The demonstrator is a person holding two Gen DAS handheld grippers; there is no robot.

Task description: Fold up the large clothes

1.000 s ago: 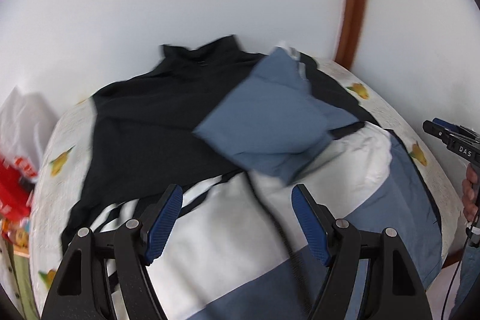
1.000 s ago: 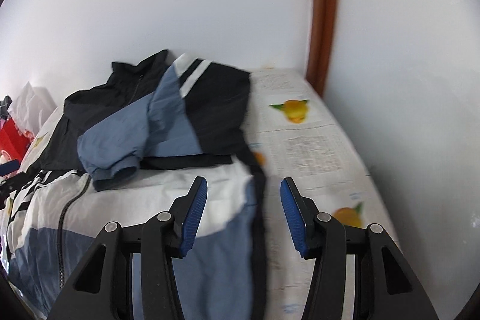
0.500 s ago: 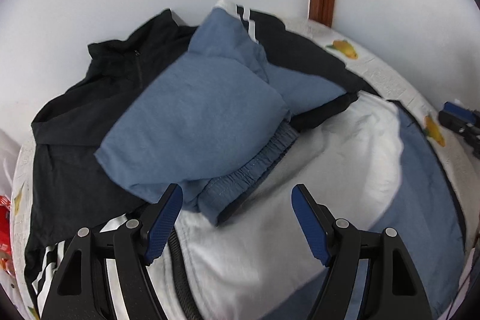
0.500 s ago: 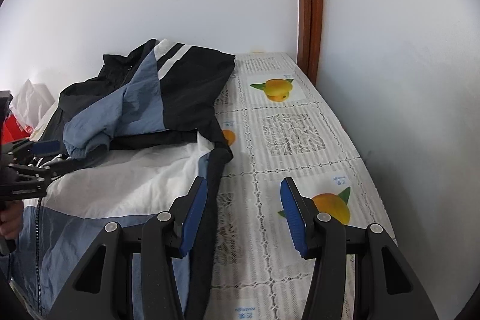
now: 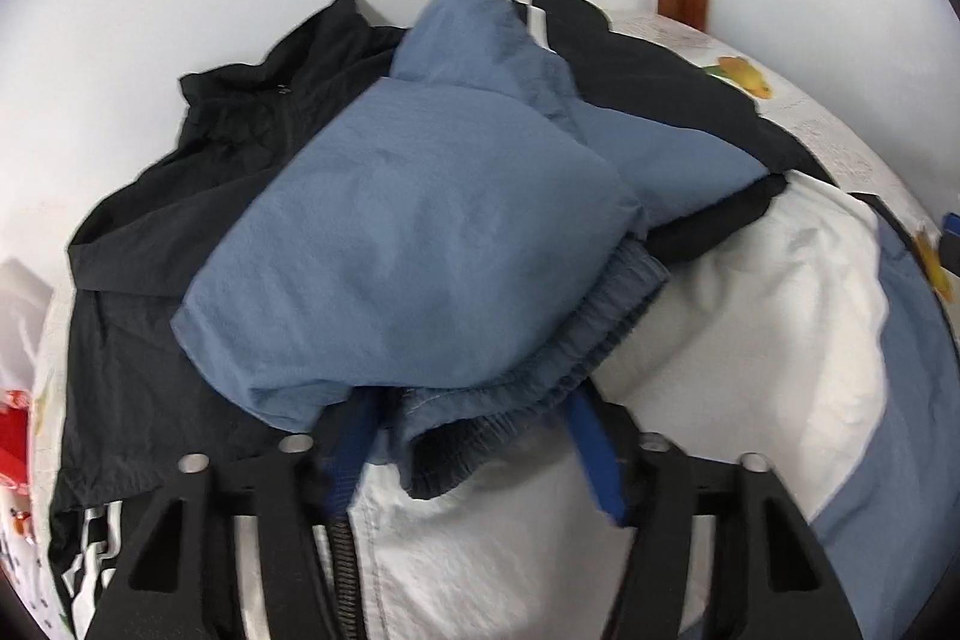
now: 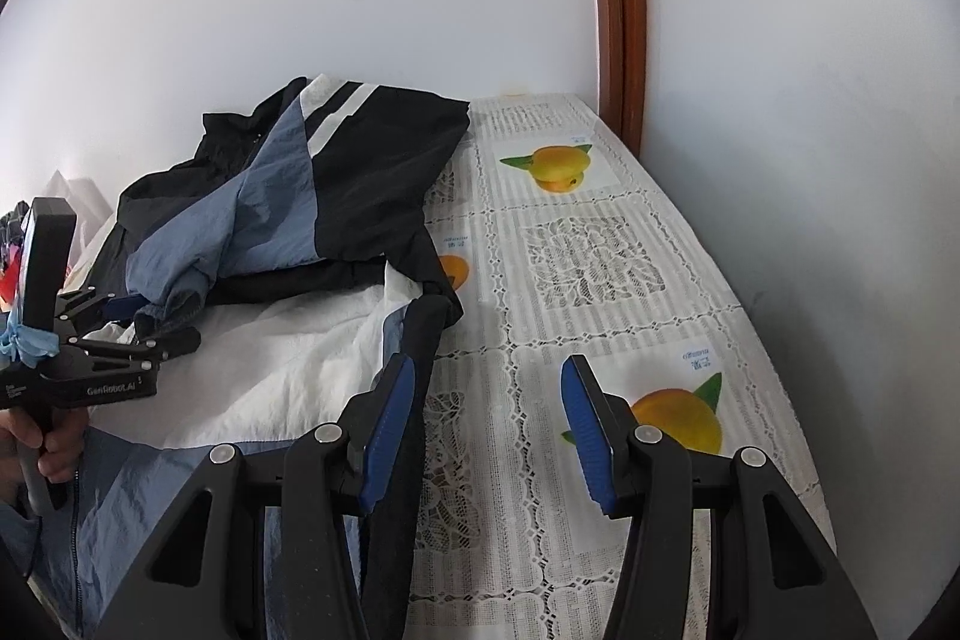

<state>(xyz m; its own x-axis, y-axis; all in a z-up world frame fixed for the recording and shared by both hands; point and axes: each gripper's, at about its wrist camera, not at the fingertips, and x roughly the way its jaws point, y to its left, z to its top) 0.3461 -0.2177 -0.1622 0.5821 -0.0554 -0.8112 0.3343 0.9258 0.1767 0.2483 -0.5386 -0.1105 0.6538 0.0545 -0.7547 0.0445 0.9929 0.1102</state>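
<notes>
Two tongs are at work on one jacket (image 5: pixel 750 316), which lies spread face up on the counter (image 6: pixel 600 268), its zipper (image 5: pixel 342 544) running toward the near edge and its collar (image 5: pixel 252 100) against the wall. I take the jacket's blue sleeve (image 5: pixel 420 250) as the landmark for places.

The sleeve lies folded across the jacket's chest, probably to bring the garment into a narrower shape before the body is folded. Its elastic cuff (image 5: pixel 540 388) points toward the near edge. The left tongs (image 5: pixel 474 436) sit at that cuff, one blue pad tucked under the sleeve's lower fold and the other just beside the cuff's far end. Their jaws have just been closing, with the cuff between them; whether the pads already press on the cloth I cannot tell, since the fold covers one of them. My reading is that the cuff is being taken so the sleeve can be drawn flat or laid again.

The right tongs (image 6: pixel 486 424) are well away from the sleeve, on the side of the jacket's black side seam (image 6: pixel 420 358). They stand part open and hold nothing, one pad just beside the seam and the other over the lace cloth with its fruit prints (image 6: pixel 678 418). They seem placed to pinch that edge and keep the body from sliding.
</notes>
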